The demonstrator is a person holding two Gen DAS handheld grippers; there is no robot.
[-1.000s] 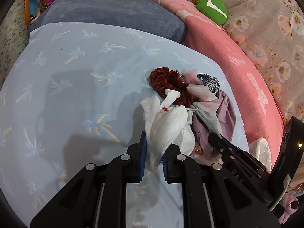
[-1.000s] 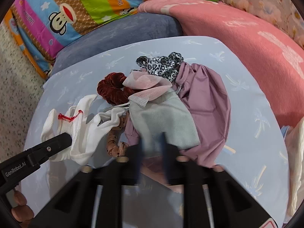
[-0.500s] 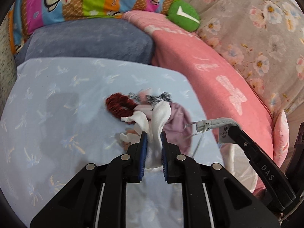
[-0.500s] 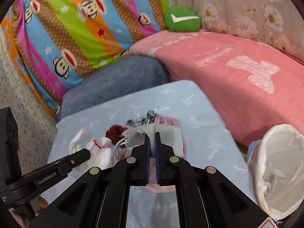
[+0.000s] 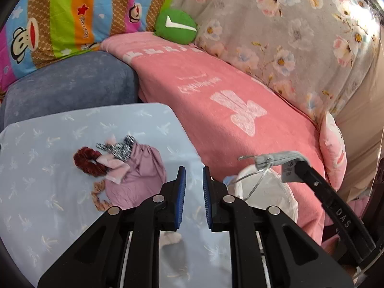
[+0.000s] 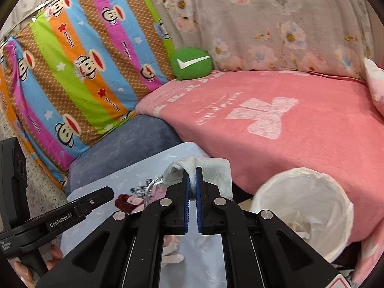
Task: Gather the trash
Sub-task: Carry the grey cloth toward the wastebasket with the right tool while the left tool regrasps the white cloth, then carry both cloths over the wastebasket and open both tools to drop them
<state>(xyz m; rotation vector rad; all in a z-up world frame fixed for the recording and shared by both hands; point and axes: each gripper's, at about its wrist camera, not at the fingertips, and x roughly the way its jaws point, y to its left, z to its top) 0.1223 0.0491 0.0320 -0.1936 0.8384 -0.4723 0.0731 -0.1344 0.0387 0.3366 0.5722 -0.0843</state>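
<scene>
While your left gripper (image 5: 194, 182) looks down from its wrist view, its fingers stand a little apart with nothing between them, whereas a second ago they were pinching a white sock that half a second ago was still in them; the sock is gone from the grip now, and a pale blurred shape showing low between the gripper's arms may be that sock, though you cannot tell for certain. That suggests one piece has been let go near the white-lined bin (image 5: 285, 192), so check it landed inside. Left on the light blue sheet (image 5: 48, 144) is the pile: a dark red scrunchie (image 5: 87, 160), a leopard-print scrap (image 5: 120, 146), pale pink fabric and a mauve cloth (image 5: 141, 175), all touching one another. From the right wrist view, your right gripper (image 6: 192, 175) has its fingers closed tight on a pale grey-green cloth pouch (image 6: 211, 168) with a silvery drawstring (image 6: 152, 184) dangling to the left; a second ago it lay on the pile, so it has been lifted well clear. The pouch looks soft and limp, folded over the fingertips. It hangs beside the bin (image 6: 300, 175), not yet over the opening, which already holds crumpled white paper; you likely need to carry it rightward before releasing.
</scene>
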